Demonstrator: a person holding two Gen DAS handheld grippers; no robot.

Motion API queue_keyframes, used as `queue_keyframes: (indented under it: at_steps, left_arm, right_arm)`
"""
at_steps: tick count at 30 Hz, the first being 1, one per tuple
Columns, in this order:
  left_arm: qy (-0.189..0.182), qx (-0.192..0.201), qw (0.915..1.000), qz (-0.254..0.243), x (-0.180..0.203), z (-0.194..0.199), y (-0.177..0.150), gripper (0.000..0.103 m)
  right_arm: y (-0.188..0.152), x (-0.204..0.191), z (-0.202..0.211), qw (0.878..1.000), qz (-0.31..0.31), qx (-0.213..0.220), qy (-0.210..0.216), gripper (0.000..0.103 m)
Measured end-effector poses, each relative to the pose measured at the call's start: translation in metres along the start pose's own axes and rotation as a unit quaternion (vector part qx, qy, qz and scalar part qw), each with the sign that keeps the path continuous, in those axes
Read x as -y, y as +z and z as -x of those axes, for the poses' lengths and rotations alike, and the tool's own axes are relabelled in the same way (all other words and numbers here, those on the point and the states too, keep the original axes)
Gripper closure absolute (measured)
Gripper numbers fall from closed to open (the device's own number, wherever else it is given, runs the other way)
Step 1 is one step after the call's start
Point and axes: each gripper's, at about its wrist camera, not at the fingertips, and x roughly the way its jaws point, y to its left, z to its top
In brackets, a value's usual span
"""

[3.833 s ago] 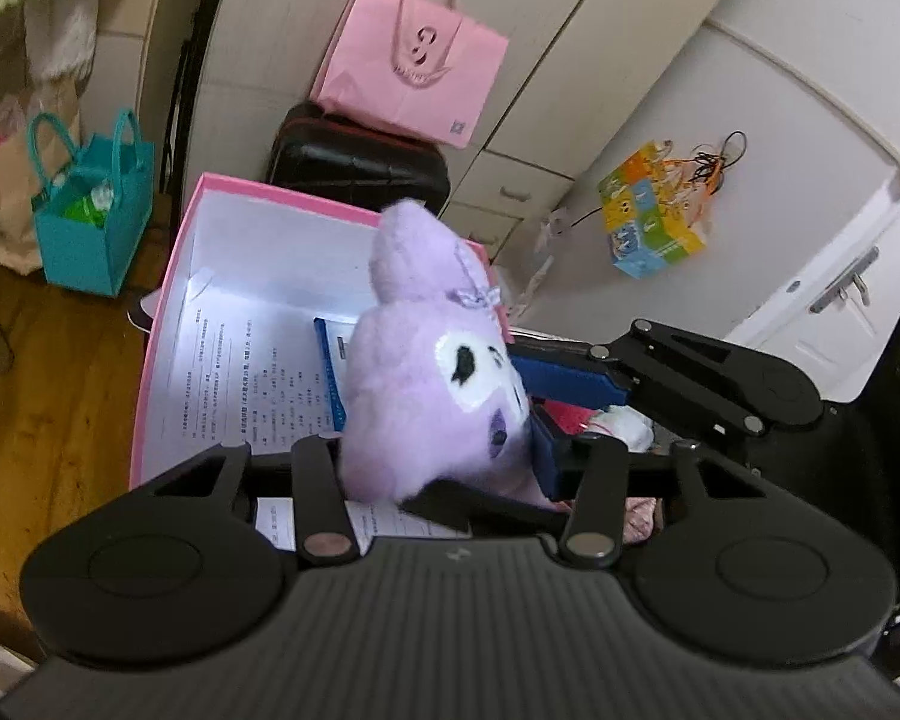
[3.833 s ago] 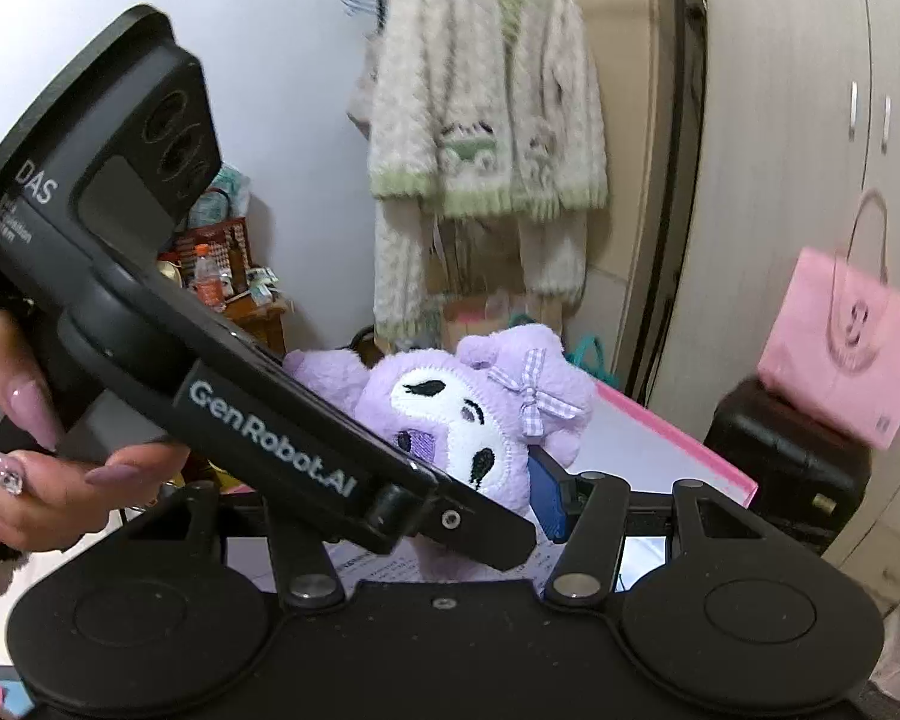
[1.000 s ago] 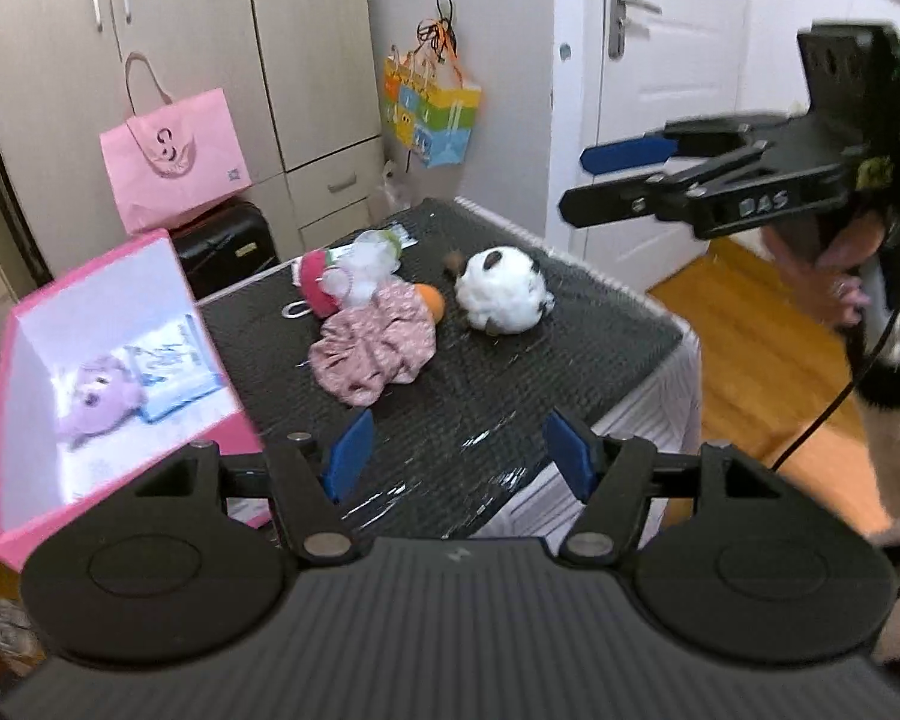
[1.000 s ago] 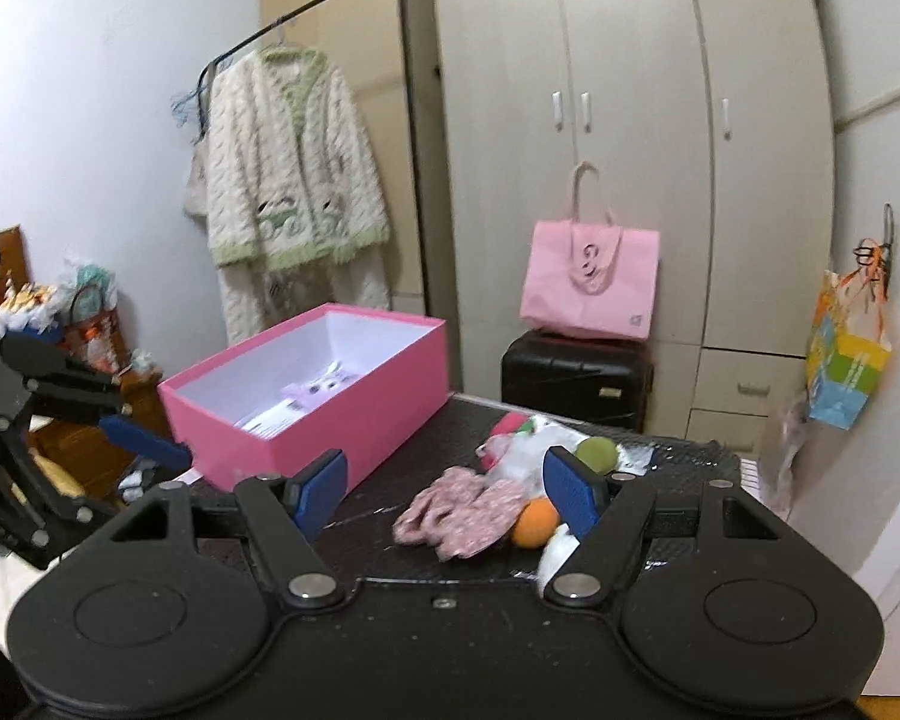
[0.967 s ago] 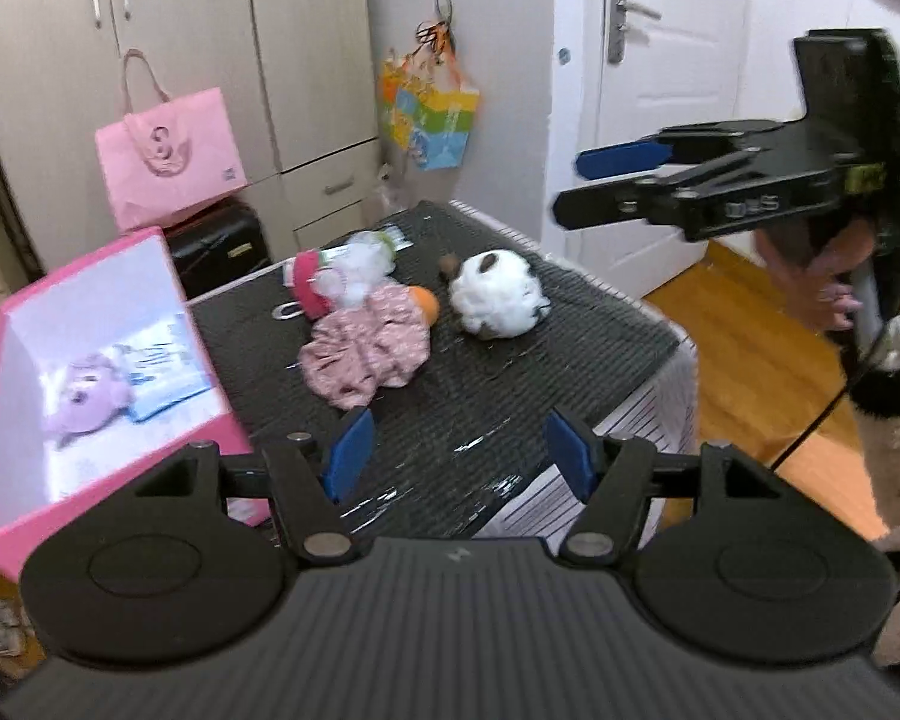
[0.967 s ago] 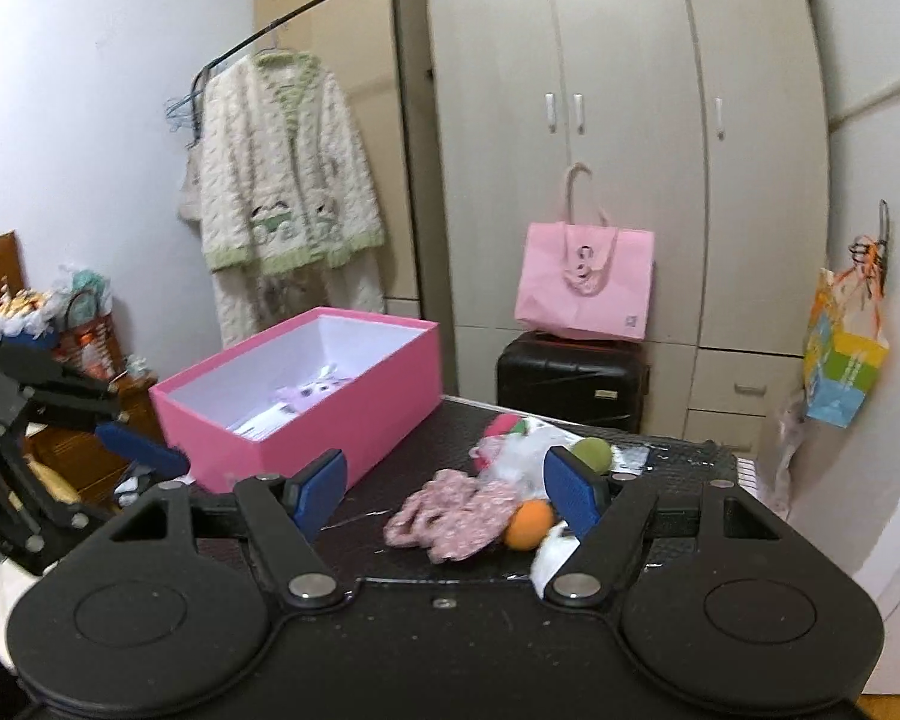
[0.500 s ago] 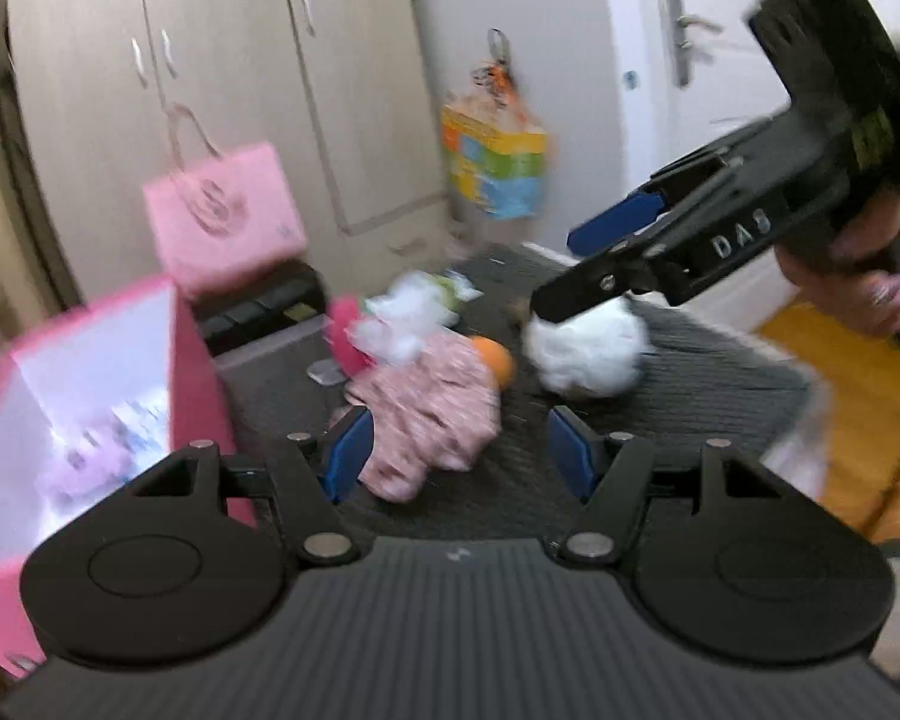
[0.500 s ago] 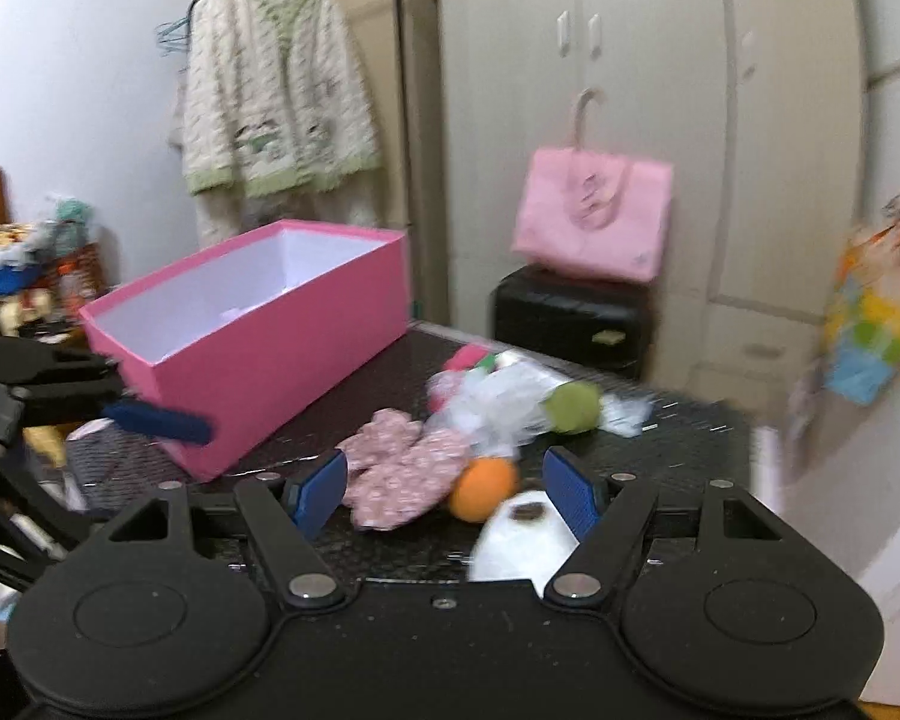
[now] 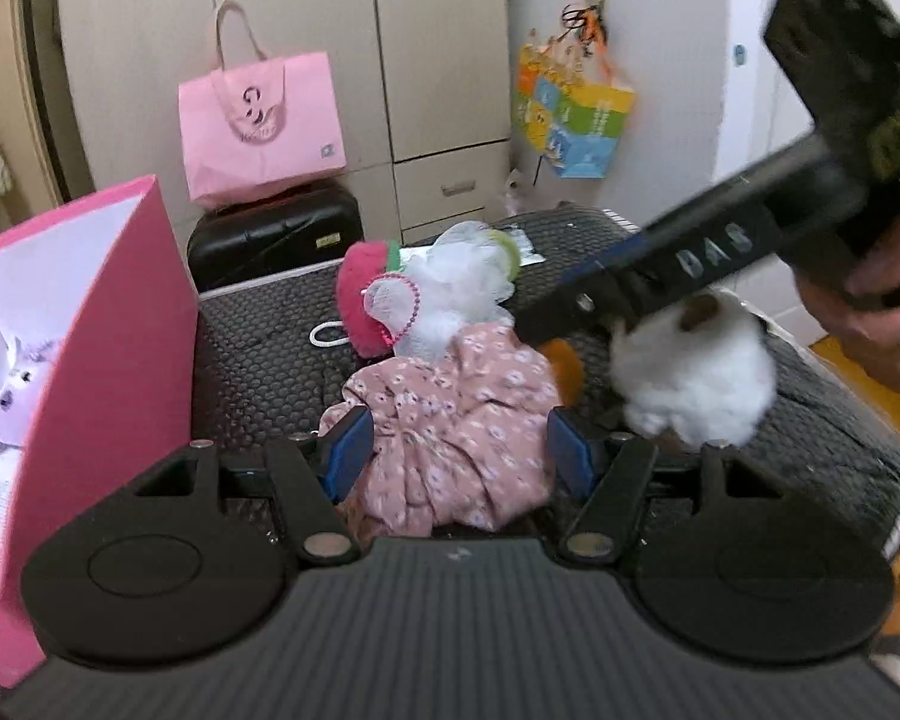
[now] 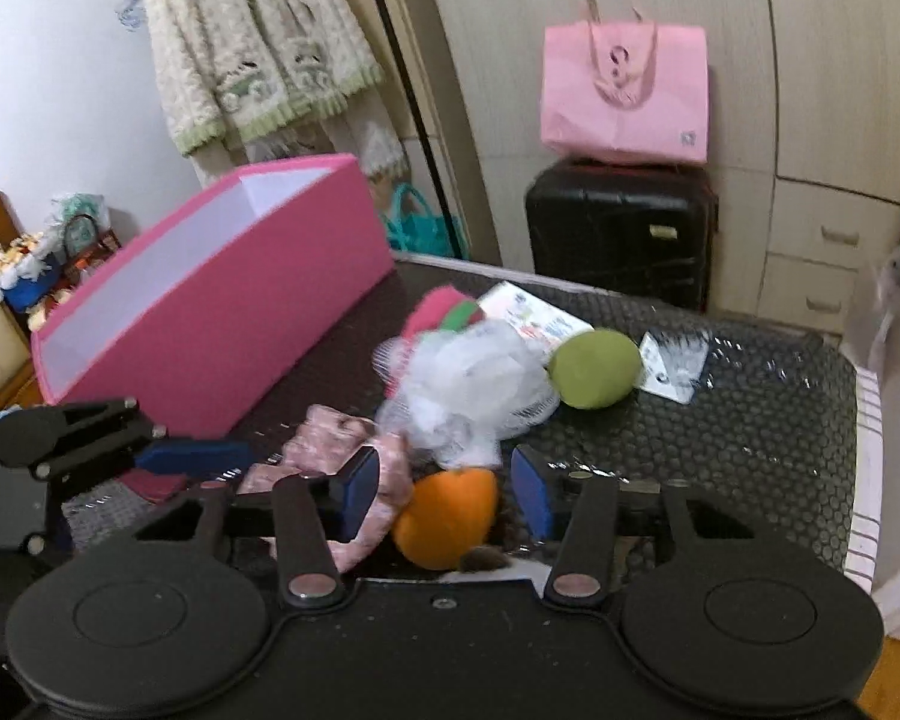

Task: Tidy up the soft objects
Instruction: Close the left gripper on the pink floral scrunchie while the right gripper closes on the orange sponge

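Floral cloth (image 9: 450, 420) between the wide-open left tool (image 9: 455, 450); right tool (image 10: 444, 489) angled down, agape around orange plush (image 10: 447, 516).

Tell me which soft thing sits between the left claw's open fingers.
The pink floral cloth, crumpled between the left claw fingers; the white fluffy plush lies to its right, outside them.

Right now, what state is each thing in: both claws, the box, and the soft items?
Left claw: open, around the floral cloth, not closed on it.
Right claw: open, around the orange ball.
Pink box: open, purple plush inside.
White plush: on the mat, ungripped.
Green ball: on the mat, loose.
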Motion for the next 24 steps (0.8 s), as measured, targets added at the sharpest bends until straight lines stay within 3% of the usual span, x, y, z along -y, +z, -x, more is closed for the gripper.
queue_keyframes:
  at_steps: [4, 8, 12, 13, 15, 18, 24]
  left_arm:
    - [-0.002, -0.013, 0.9998, 0.016, -0.003, -0.018, 0.002, 0.032]
    - [-0.005, -0.047, 0.9965, 0.070, -0.011, -0.038, -0.001, 0.031]
    - [0.012, -0.038, 0.9979, 0.051, -0.004, -0.042, -0.004, 0.032]
    - [0.016, -0.036, 0.9983, 0.043, -0.002, -0.042, -0.005, 0.035]
    - [0.024, -0.032, 0.9988, 0.027, 0.001, -0.041, -0.005, 0.057]
    - [0.025, -0.029, 0.9987, 0.034, -0.002, -0.039, -0.004, 0.074]
    - [0.018, -0.020, 0.9974, 0.066, -0.013, -0.033, -0.009, 0.080]
  right_arm:
    - [-0.002, 0.004, -0.010, 0.999, 0.015, -0.030, 0.017, 0.050]
    - [0.001, 0.007, -0.015, 0.998, 0.022, -0.041, 0.033, 0.050]
    - [0.003, 0.010, -0.021, 0.997, 0.018, -0.049, 0.048, 0.049]
    - [0.003, 0.011, -0.021, 0.997, 0.017, -0.050, 0.053, 0.049]
    - [0.003, 0.011, -0.022, 0.997, 0.015, -0.051, 0.058, 0.049]
    - [0.004, 0.011, -0.021, 0.997, 0.017, -0.050, 0.061, 0.049]
    - [0.006, 0.012, -0.013, 0.997, 0.024, -0.049, 0.059, 0.049]
